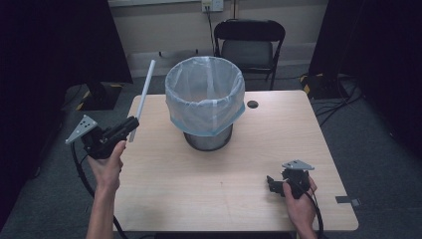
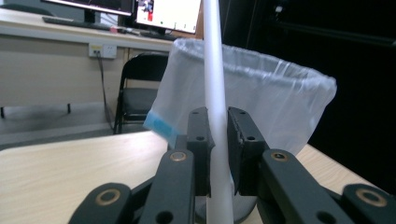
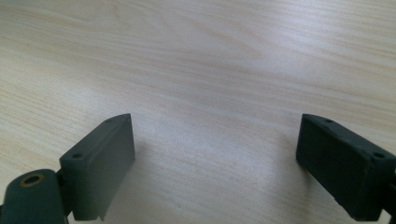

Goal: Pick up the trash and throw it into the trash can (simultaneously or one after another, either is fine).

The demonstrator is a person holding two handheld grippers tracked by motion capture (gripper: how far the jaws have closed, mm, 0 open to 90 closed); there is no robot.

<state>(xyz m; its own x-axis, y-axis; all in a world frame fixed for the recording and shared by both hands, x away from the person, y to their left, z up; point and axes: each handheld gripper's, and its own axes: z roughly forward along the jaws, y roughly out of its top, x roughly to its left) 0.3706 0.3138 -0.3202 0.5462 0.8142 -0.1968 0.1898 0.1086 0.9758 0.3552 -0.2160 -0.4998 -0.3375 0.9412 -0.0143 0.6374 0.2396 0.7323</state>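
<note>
My left hand-held gripper (image 1: 130,123) is clamped on a long white plastic tube (image 1: 145,94) above the table's (image 1: 209,189) left edge; my right hand-held gripper (image 1: 271,183) sits wide open near the right corner.

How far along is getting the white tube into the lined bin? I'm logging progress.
Done: the left tongs are shut on the white tube and hold it off the table. In hand: the tube points up, left of the lined bin. Left: carrying it over the rim and dropping it in. The right tongs rest open over the table.
</note>
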